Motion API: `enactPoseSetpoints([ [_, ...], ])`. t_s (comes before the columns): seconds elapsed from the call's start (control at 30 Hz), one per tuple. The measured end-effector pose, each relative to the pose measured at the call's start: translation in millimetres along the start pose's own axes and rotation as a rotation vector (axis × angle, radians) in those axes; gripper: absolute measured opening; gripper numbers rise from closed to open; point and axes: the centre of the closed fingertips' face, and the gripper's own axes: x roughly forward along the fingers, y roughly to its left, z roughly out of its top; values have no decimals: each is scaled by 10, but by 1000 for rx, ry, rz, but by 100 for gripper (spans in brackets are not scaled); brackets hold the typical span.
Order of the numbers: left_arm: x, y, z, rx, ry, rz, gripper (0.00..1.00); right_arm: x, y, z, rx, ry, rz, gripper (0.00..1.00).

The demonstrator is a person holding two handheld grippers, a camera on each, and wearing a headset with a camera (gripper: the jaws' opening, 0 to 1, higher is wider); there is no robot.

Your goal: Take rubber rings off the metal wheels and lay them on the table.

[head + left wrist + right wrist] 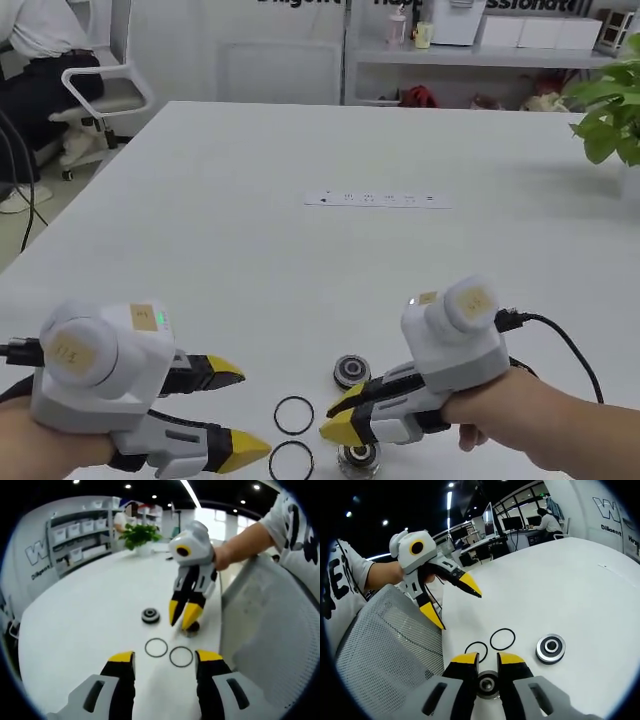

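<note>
Two black rubber rings [276, 415] [273, 460] lie flat near the table's front edge, side by side [146, 647] [170, 656] [490, 640] [465, 650]. A metal wheel with a dark rim [351, 370] [150, 615] [550, 649] sits just beyond them. My right gripper [338, 417] [182, 617] [488, 658] points down over a second wheel [358, 460] [194, 628] [487, 685], jaws slightly apart, and the wheel shows through the gap. My left gripper [238, 410] [165, 656] [457, 607] hovers left of the rings, open wide and holding nothing.
The white table [300, 270] stretches far ahead, with a white power strip [378, 199] at its middle. A green plant [612, 110] [140, 534] stands at the far right edge. A grey mesh chair [270, 630] [385, 645] is close behind the front edge.
</note>
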Motion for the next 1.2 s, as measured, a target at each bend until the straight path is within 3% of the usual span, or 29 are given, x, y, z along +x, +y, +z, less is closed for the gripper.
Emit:
enactPoseSetpoints([
  [0.8,103,139,236,18,-25,7,48,-319,-304,119,17,-82,-93,16],
  [1.2,208,232,299,18,-26,11,47,-393,-478,79,-9,-81,-147,17],
])
